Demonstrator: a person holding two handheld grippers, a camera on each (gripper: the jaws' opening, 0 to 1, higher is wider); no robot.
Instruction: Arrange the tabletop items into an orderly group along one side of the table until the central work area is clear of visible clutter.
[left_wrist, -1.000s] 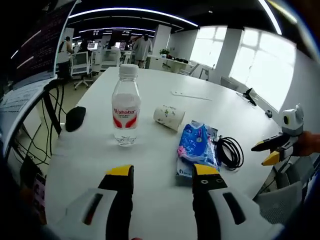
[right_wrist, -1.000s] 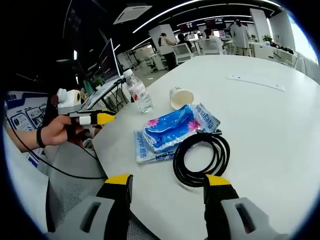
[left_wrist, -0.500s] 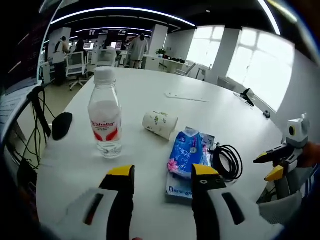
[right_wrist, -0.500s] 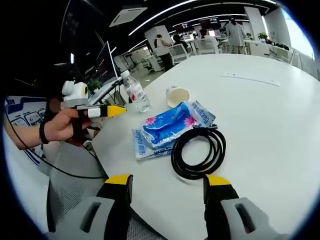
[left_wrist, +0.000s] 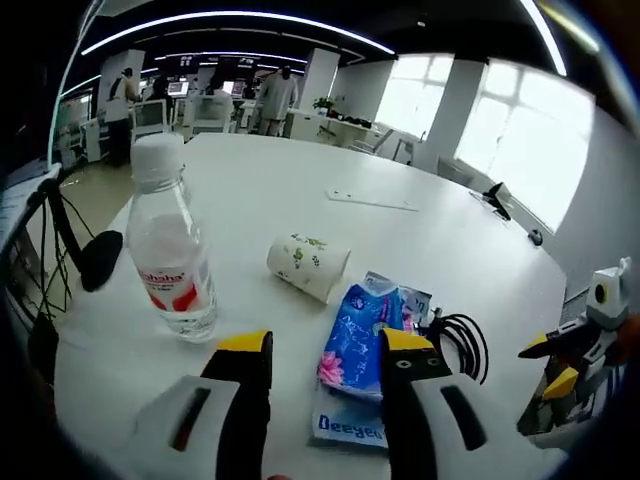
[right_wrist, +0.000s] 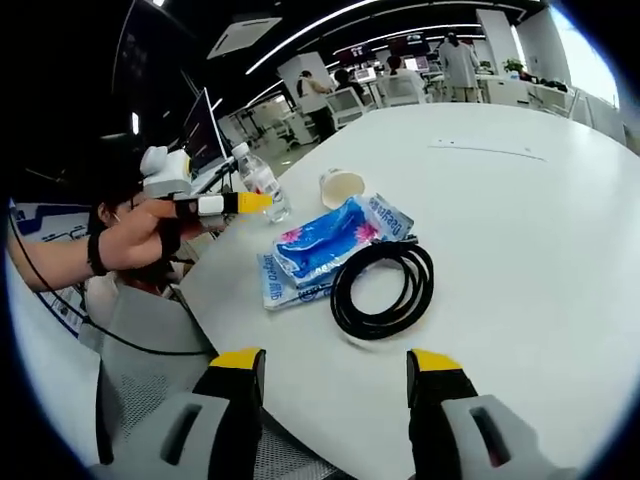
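While the things are lying near one edge of the white tabletop (left_wrist: 300, 200), the left gripper (left_wrist: 322, 350) is coming in closer to them than it was a second ago. Its jaws are standing apart with nothing between them. In the left gripper view the blue packet (left_wrist: 357, 335) is now sitting just past the yellow tips, and a second ago it was farther off. The water bottle (left_wrist: 168, 255) is standing upright to one side of the gripper and looks bigger now too. The paper cup (left_wrist: 308, 266) is lying on its side between the bottle and the packet. The black cable (left_wrist: 462, 343) is lying coiled just beside the packet on the other side. A dark mouse (left_wrist: 100, 260) is resting near the tabletop edge behind the bottle. In the right gripper view the right gripper (right_wrist: 338, 365) is hovering over the near edge with its jaws apart and empty. There the cable (right_wrist: 383, 290) is touching the packet (right_wrist: 318, 245), and the cup (right_wrist: 340, 187) and the bottle (right_wrist: 262, 182) are farther away. A hand is holding the left gripper (right_wrist: 225, 204) out toward the bottle in that view. Nothing has been picked up yet, so the tidying is only starting. I think the left gripper is getting ready to take the packet or the bottle. The packet looks soft and flat, so it may be hard to pinch.
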